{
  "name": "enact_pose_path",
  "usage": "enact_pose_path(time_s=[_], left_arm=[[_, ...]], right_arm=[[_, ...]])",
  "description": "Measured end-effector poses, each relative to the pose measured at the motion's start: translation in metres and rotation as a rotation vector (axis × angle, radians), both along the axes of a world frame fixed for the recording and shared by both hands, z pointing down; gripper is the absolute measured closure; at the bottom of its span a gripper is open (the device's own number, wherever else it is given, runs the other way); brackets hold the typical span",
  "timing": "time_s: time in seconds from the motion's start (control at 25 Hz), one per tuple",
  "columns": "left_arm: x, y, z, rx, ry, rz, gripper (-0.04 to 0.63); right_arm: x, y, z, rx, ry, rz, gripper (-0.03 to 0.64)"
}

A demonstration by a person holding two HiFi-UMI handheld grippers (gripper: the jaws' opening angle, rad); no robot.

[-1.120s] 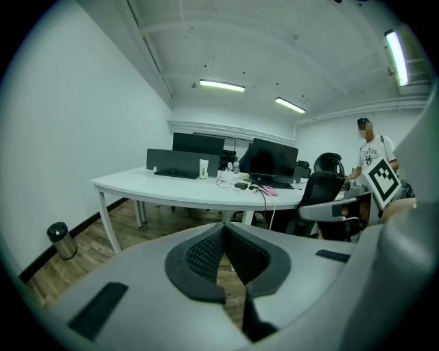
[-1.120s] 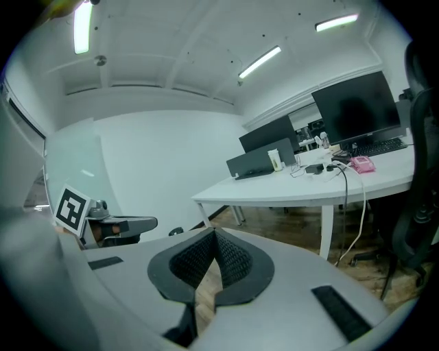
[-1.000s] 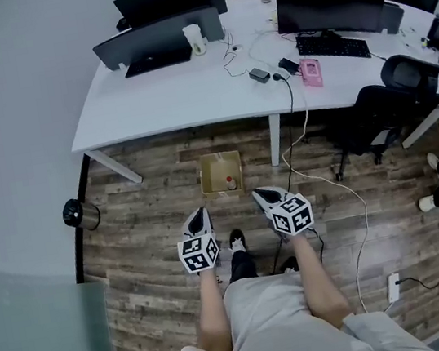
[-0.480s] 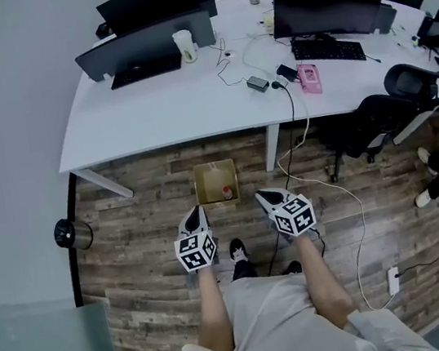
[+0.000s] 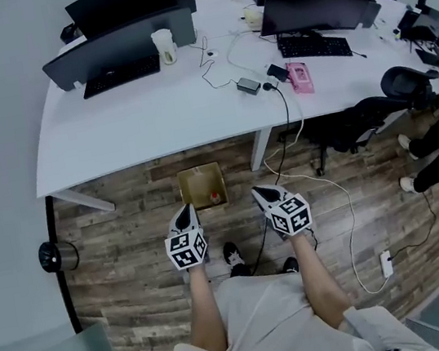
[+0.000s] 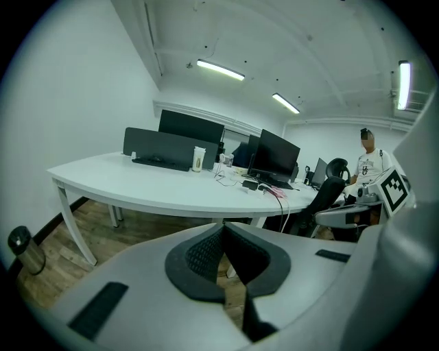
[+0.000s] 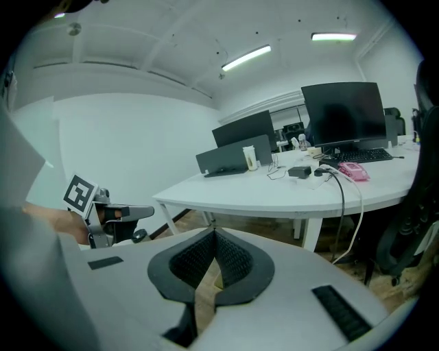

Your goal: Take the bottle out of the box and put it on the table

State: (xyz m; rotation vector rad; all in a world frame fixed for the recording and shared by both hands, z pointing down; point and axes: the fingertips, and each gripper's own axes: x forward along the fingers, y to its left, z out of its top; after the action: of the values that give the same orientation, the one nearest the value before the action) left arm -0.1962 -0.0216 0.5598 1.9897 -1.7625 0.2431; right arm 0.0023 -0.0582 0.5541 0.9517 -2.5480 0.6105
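Note:
An open cardboard box (image 5: 198, 184) stands on the wooden floor under the front edge of the white table (image 5: 137, 122). A small bottle (image 5: 215, 197) with a red cap shows inside it, at its near right corner. My left gripper (image 5: 186, 209) hangs just short of the box's near left corner, shut and empty. My right gripper (image 5: 257, 193) is to the right of the box, also shut with nothing in it. In the left gripper view, the left gripper (image 6: 223, 226) points at the table's edge; in the right gripper view, the right gripper (image 7: 214, 233) does the same.
Monitors (image 5: 125, 38), keyboards, a cup (image 5: 163, 45), a pink item (image 5: 298, 77) and cables lie on the table. A table leg (image 5: 258, 148) stands right of the box. A black bin (image 5: 51, 257) is at left, office chairs (image 5: 359, 119) and a person's legs at right.
Both grippers have moved forward toward the table, and the box now lies just ahead of their tips. Both stay shut.

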Motion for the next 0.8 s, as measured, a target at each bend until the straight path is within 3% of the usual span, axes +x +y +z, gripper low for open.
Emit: enact_pose_path(time_s=[0.16,0.32,0.48,0.8], left_arm=[[-0.018,-0.029,0.014,0.001,0.021,0.031,0.58],[-0.033,-0.031,0.036,-0.05,0.033,0.055,0.58],[-0.028,-0.043,0.045,-0.091,0.022,0.122,0.58],[-0.001,-0.093,0.106,-0.159,-0.053,0.24,0.58]], right_arm=[[-0.008,-0.023,0.006,0.023,0.02,0.062,0.578],[-0.007,-0.019,0.016,0.009,0.051,0.125,0.577],[0.011,-0.034,0.014,0.002,0.074,0.197,0.577],[0.032,-0.077,0.064,-0.012,0.103,0.2,0.577]])
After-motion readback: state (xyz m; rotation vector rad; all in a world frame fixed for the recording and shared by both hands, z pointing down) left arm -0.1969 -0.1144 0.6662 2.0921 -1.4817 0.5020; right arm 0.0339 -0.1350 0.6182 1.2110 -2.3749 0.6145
